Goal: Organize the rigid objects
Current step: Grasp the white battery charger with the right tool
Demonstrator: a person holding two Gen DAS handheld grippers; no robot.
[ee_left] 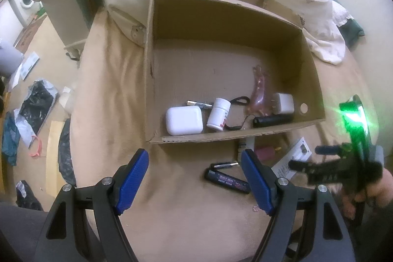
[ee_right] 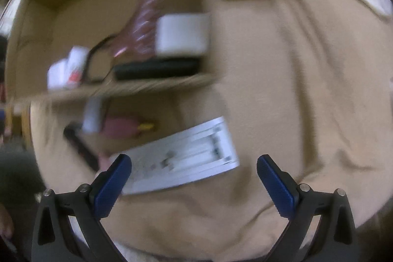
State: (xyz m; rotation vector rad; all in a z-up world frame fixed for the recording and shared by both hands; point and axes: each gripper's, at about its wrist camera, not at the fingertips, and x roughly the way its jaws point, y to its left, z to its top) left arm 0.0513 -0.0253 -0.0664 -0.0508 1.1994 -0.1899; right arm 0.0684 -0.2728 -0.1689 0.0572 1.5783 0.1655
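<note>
My box (ee_left: 312,80) already held several items; batteries (ee_left: 228,179) and probably a card (ee_right: 186,161) remained outside. Both my left gripper (ee_left: 196,178) and right gripper (ee_right: 194,178) gaped, released and holding nothing.

Both wrist views look down, sharing the cardboard box (ee_left: 157,60).

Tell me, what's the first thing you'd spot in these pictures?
The big open cardboard box on the tan bedspread grabs the eye, with a white case, a small white bottle and a white charger lined up along its near wall. At the right edge, a bright green light glows. In front of the box a black battery lies beside the left tongs.
</note>
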